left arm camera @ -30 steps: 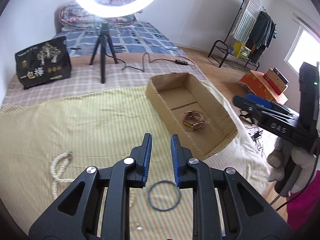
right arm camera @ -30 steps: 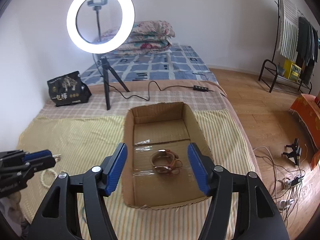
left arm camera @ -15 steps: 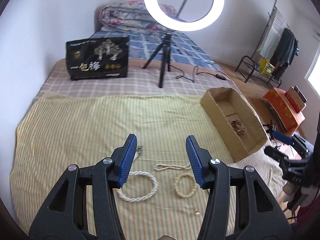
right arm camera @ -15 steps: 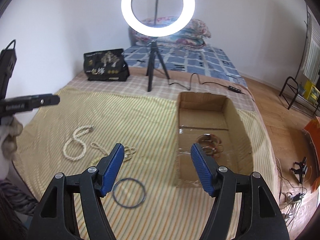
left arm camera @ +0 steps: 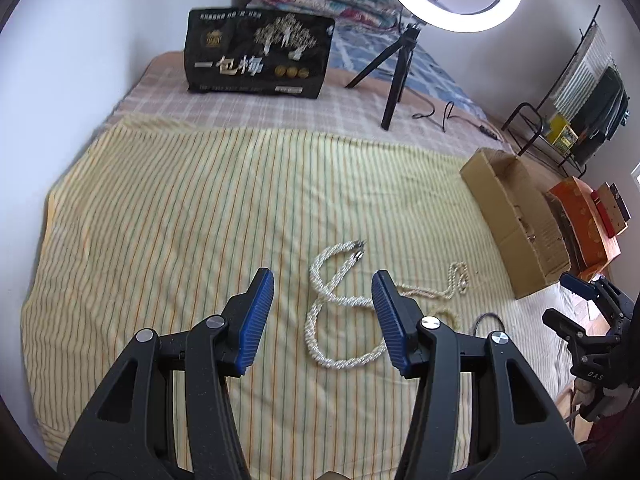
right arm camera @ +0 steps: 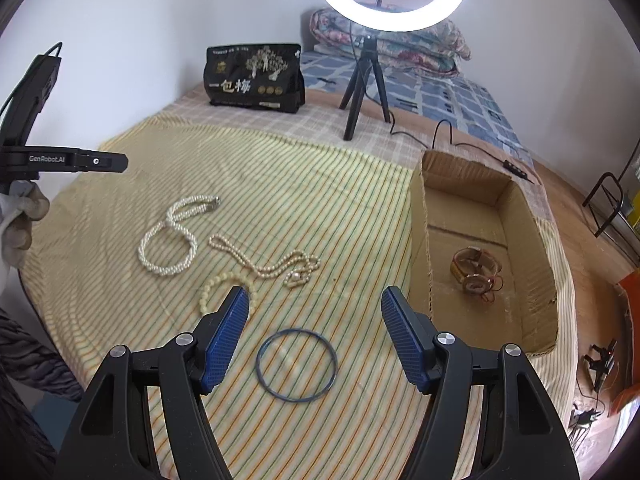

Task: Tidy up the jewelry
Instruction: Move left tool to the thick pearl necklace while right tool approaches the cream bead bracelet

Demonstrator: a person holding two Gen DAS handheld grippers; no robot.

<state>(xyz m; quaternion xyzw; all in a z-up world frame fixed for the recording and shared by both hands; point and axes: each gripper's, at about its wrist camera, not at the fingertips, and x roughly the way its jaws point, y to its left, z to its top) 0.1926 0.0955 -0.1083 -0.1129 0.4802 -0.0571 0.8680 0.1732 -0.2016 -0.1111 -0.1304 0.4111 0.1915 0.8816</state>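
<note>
Between pickups: both grippers empty over the bed.

Your right gripper (right arm camera: 310, 334) has its fingers released above the blue ring (right arm camera: 296, 365); lower and clench. At 11 o'clock lie pearl strands (right arm camera: 168, 236); the cardboard box (right arm camera: 532, 236) waits at 2 o'clock. Left gripper (left arm camera: 322, 320) released too.

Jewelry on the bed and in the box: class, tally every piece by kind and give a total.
Twisted pearl rope necklace: 1
Thin pearl strand necklace: 1
Bead bracelet: 1
Blue bangle: 1
Wristwatch, in the cardboard box: 1
Total: 5
</note>
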